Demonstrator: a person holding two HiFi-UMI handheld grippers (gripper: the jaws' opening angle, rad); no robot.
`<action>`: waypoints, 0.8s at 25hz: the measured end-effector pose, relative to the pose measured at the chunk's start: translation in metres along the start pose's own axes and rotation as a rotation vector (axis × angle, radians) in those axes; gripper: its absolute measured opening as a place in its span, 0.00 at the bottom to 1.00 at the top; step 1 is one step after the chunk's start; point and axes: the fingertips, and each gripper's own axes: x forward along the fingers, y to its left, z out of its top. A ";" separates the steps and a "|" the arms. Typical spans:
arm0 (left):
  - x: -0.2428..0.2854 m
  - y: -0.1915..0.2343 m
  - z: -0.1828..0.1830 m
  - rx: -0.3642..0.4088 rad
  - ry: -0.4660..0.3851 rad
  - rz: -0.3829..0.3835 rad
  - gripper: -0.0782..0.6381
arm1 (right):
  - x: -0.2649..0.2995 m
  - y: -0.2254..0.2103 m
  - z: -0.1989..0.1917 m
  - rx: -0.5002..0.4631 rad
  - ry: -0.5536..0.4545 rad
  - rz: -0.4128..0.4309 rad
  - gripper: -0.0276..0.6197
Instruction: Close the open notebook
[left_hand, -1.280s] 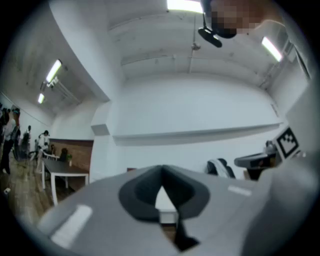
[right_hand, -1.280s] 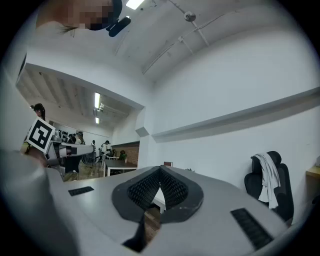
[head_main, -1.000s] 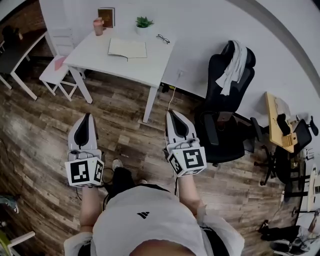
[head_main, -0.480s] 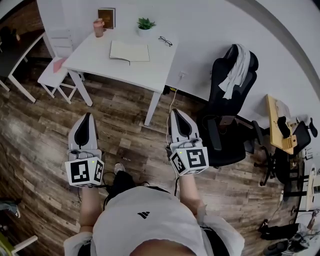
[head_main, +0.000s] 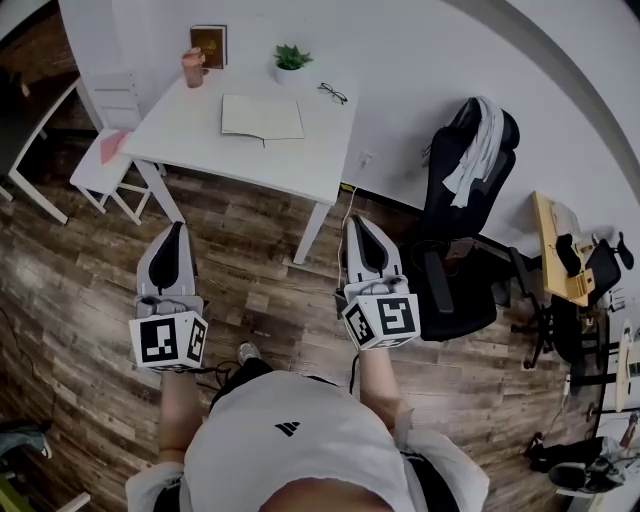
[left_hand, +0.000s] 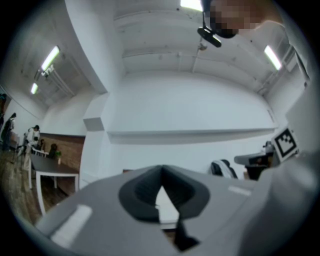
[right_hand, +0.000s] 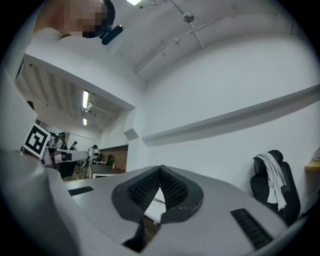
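The open notebook (head_main: 262, 118) lies flat on the white table (head_main: 300, 160) at the top of the head view. Both grippers hang over the wooden floor, well short of the table and pointing toward it. My left gripper (head_main: 179, 231) is shut with nothing between its fingers, and the right gripper (head_main: 356, 221) is likewise shut and empty. In the left gripper view the jaws (left_hand: 161, 170) meet at the tips, with a strip of the white table (left_hand: 167, 206) showing beyond them. The right gripper view shows the same closed tips (right_hand: 160, 170) and the table (right_hand: 156, 209) behind.
On the table stand a pink cup (head_main: 192, 68), a brown book (head_main: 208, 45), a small plant (head_main: 291, 58) and glasses (head_main: 333, 93). A white chair (head_main: 105, 150) sits left of the table. A black office chair (head_main: 465, 220) with a white cloth stands right of my right gripper.
Both grippers have moved forward over the floor toward the table. The table and notebook sit slightly lower and nearer in the head view. Both grippers stay shut.
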 end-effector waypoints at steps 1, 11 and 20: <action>0.004 0.006 0.000 -0.001 -0.001 -0.004 0.12 | 0.006 0.002 -0.001 -0.001 0.001 -0.003 0.04; 0.039 0.049 -0.009 -0.019 0.001 -0.061 0.12 | 0.053 0.019 -0.013 0.017 0.009 -0.059 0.04; 0.050 0.084 -0.023 -0.022 0.015 -0.079 0.12 | 0.076 0.031 -0.023 0.010 0.016 -0.092 0.04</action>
